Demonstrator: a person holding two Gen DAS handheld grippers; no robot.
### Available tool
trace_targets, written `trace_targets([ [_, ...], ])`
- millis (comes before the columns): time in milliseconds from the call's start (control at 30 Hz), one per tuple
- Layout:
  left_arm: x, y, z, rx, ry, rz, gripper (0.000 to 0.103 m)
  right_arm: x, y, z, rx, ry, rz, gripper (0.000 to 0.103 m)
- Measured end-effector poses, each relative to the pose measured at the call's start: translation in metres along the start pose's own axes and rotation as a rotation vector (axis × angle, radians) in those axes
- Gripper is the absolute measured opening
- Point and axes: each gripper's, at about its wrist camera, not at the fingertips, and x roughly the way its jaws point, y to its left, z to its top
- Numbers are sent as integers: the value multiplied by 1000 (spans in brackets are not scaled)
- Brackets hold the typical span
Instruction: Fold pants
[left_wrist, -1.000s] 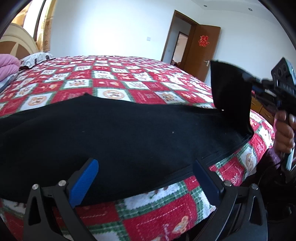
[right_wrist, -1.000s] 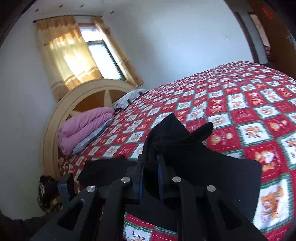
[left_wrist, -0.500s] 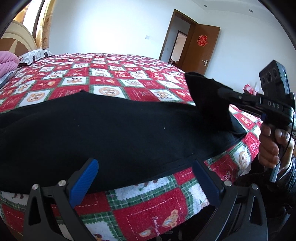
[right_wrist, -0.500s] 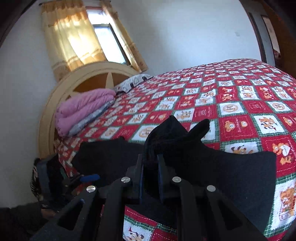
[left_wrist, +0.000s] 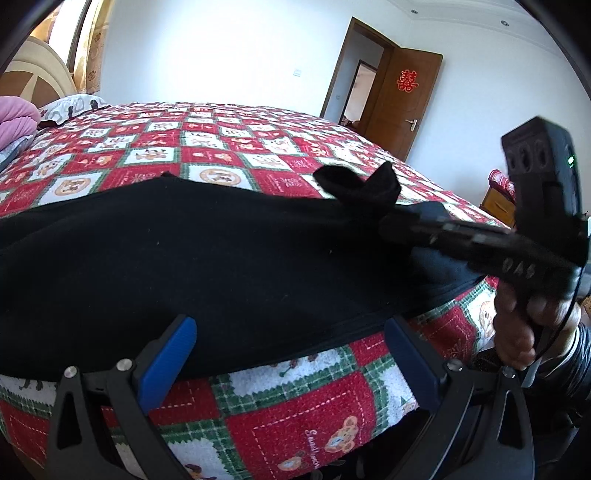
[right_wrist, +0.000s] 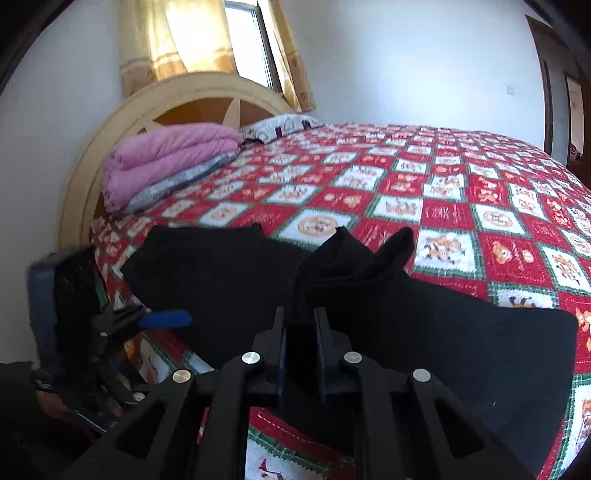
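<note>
Black pants (left_wrist: 221, 258) lie spread along the near edge of the bed. My left gripper (left_wrist: 288, 332) stands open at that edge, its blue pads (left_wrist: 170, 354) wide apart on either side of the cloth and not pressing it. My right gripper (right_wrist: 301, 317) is shut on a bunched end of the pants (right_wrist: 351, 254), held low over the flat part of the garment (right_wrist: 221, 277). In the left wrist view the right gripper (left_wrist: 402, 221) comes in from the right with that end (left_wrist: 362, 184) sticking out past its tips. A hand (left_wrist: 517, 325) holds its handle.
The bed carries a red, white and green checkered cover (left_wrist: 229, 147). A folded pink quilt (right_wrist: 166, 158) and a pillow (right_wrist: 280, 125) lie by the round headboard (right_wrist: 184, 96). A brown door (left_wrist: 402, 103) stands open at the back. The left gripper (right_wrist: 162, 319) shows at the bed edge.
The right gripper has carried the pants' end down and to the left over the spread cloth, closer to the left gripper. The left gripper has stayed where it was, still open.
</note>
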Motion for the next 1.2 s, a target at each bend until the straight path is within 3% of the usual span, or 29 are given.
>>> trace_targets([
  [100,-1,1,0,-2,-4,-2,103,17,1,-7,-21,88,15,15],
  [167,-2,1,1,-1,-7,-3,103,24,1,-12,-26,114,23,22],
  [233,-3,-1,3,4,-9,-7,103,25,-3,-13,-10,127,71,36],
  [467,0,-16,24,37,-10,-70,103,-21,-27,-3,48,21,138,38],
  [567,15,-21,40,17,7,-119,103,-43,-59,5,171,-54,122,43],
  [633,27,-27,48,18,26,-137,101,-53,-88,7,288,-84,57,43],
  [833,73,-35,58,-36,144,-139,72,-71,-144,-1,463,-142,-38,43],
  [900,78,-31,60,-68,135,-120,61,-73,-154,-5,501,-146,-55,43],
  [967,79,-27,63,-96,159,-149,14,-75,-165,-12,536,-138,-44,43],
  [1100,62,-21,59,-179,142,-194,14,-81,-178,-26,587,-143,-25,43],
  [1200,56,-22,53,-178,141,-158,14,-81,-190,-35,641,-142,-9,43],
])
